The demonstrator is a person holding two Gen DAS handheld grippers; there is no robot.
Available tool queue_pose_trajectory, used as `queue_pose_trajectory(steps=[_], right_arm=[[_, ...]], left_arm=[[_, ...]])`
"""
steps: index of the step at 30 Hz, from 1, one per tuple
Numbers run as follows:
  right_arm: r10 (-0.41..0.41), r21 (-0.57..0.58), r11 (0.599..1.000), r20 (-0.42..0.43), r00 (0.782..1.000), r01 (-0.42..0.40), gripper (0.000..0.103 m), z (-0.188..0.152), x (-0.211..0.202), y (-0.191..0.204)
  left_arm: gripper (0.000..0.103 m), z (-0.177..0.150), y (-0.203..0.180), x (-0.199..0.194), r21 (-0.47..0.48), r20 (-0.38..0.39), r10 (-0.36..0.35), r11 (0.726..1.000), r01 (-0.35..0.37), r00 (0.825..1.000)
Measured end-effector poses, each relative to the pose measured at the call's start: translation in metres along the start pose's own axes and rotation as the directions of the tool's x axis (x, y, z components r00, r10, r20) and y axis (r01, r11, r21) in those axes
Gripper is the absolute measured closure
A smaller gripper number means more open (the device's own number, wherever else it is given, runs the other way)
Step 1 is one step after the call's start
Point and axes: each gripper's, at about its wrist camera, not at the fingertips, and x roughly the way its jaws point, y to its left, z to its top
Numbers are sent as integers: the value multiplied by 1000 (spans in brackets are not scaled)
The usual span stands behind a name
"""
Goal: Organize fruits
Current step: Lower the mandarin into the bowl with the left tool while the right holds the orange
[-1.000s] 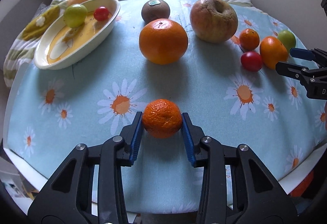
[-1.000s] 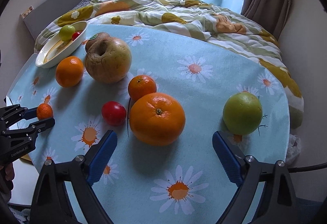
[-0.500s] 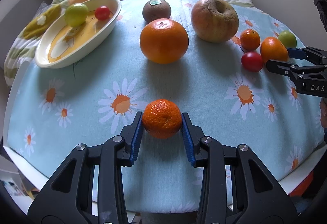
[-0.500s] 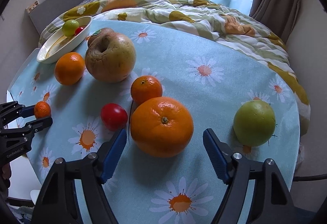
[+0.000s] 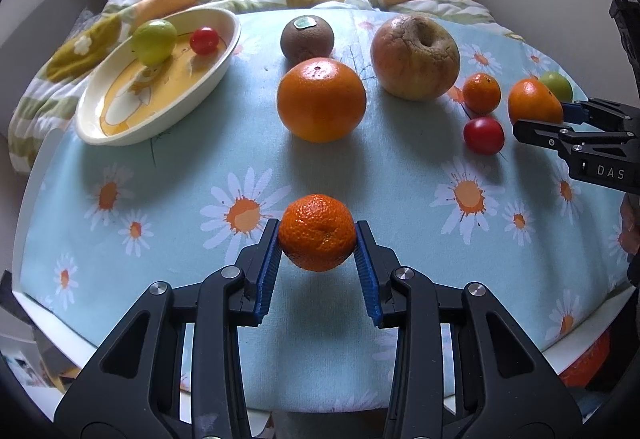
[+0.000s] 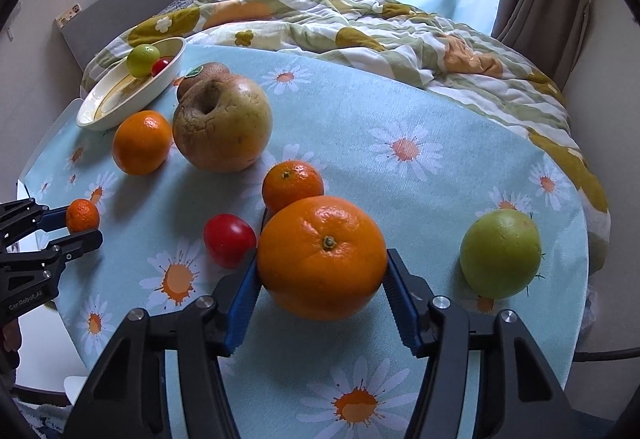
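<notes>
My left gripper (image 5: 317, 239) is clamped on a small, pebbly-skinned orange mandarin (image 5: 317, 231), both blue ribbed pads (image 5: 268, 263) pressed to its sides; its shadow falls on the cloth beneath, and whether it rests on the worktop I cannot tell. My right gripper (image 6: 322, 281) has its jaws closing around a large smooth orange with a green stem nub (image 6: 322, 257), and both blue pads appear to meet the peel on either side. That fruit sits on the round worktop covered in pale blue daisy-print cloth (image 6: 400, 111). Just beside it on the left lies a small red tomato (image 6: 229, 240); touching it at the back is a small orange tangerine (image 6: 292, 186). Well apart to the right stands a round green fruit (image 6: 500, 253). Further back are a large wrinkled yellow-brown apple (image 6: 222, 125), a second smooth orange (image 6: 141, 142) to its left, and a brown kiwi with a green sticker (image 5: 307, 37) behind the apple. At the far left edge sits a cream oval dish with yellow print (image 5: 120, 127), holding a small green fruit (image 5: 154, 41) and a small red cherry tomato (image 5: 204, 40). A crumpled floral quilt (image 6: 360, 27) lies beyond the worktop.
</notes>
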Motion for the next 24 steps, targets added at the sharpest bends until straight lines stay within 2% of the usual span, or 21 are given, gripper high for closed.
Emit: queue_pose_trajectory(steps=[14,24], right_arm=[[10,12,1000,53,999,-10,47,15,-53,20],[13,32,999,95,995,-16,47,44,-78,59]], left_arm=[[61,27,12,-61,-6,121,27,1000,-26,992],[61,53,55,-90,10,186,15,1000,-17,982]])
